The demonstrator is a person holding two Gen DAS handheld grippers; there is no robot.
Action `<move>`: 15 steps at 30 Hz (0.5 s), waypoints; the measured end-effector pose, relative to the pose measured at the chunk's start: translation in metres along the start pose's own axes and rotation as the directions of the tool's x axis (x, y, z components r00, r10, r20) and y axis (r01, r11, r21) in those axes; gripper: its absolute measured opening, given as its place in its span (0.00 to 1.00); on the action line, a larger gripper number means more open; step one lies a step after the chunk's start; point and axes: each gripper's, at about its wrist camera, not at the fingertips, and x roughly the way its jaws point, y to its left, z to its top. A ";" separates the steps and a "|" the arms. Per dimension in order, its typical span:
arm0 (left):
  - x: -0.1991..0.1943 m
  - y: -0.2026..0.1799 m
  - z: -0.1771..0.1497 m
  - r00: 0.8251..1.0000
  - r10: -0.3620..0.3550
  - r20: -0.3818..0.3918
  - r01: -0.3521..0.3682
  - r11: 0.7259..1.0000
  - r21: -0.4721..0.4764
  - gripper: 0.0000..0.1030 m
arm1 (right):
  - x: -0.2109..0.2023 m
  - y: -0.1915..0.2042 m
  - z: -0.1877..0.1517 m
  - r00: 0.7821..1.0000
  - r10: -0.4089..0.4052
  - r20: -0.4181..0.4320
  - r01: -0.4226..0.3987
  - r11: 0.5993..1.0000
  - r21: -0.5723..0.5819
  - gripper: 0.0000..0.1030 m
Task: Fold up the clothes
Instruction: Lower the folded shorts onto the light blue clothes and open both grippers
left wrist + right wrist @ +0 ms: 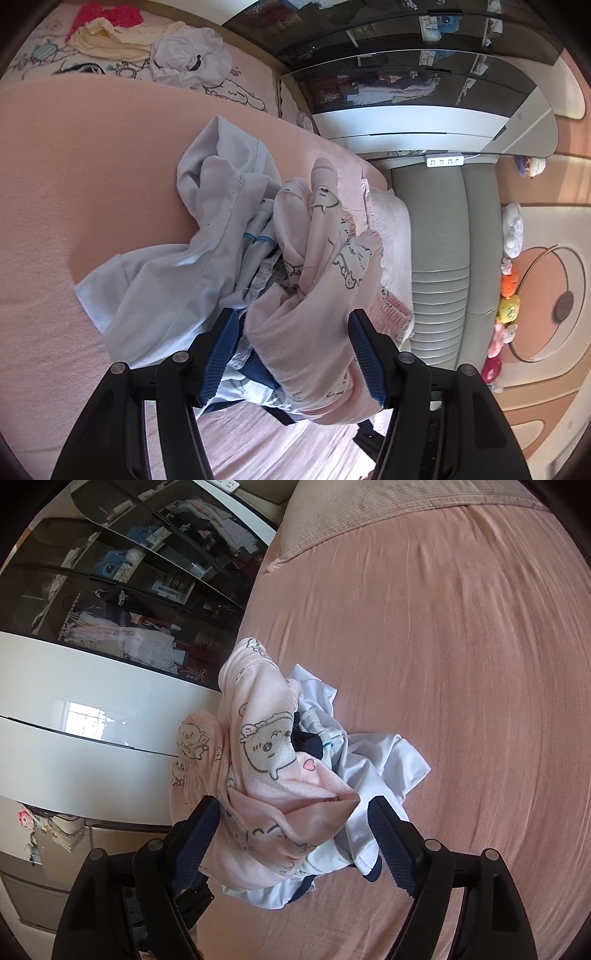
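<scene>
Both claws parted: left gripper (293,354) straddling pink printed garment (314,280), right gripper (293,834) gripping nothing. Heaped with pale blue shirt (159,280) on bed (92,166). Best lifted singly, then spread flat.

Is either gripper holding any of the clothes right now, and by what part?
Nothing is held. The left gripper and right gripper are both open, with the pink garment bunched loosely between their fingers, on the pile.

A crumpled pink cartoon-print garment (266,760) lies heaped on a rumpled pale-blue garment (384,764) on the bed.
</scene>
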 end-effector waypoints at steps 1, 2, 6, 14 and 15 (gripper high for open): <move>-0.002 0.000 -0.002 1.000 0.010 -0.002 -0.010 1.000 0.012 0.58 | -0.001 0.000 -0.002 1.000 0.001 -0.004 -0.001 1.000 -0.004 0.80; -0.005 0.000 -0.005 1.000 0.013 -0.004 -0.013 1.000 0.016 0.58 | -0.003 0.001 -0.004 1.000 0.003 -0.008 -0.003 1.000 -0.007 0.80; -0.016 -0.003 -0.012 1.000 0.018 0.004 -0.019 1.000 0.022 0.58 | -0.014 0.005 -0.014 0.999 0.035 -0.019 -0.036 0.999 -0.022 0.80; -0.062 -0.038 -0.041 0.996 -0.016 0.085 0.010 0.997 0.076 0.58 | -0.065 0.024 -0.040 0.996 0.090 -0.001 -0.089 0.991 -0.100 0.80; -0.068 -0.045 -0.046 0.995 -0.022 0.095 0.014 0.996 0.091 0.58 | -0.075 0.027 -0.044 0.996 0.089 0.009 -0.087 0.989 -0.116 0.80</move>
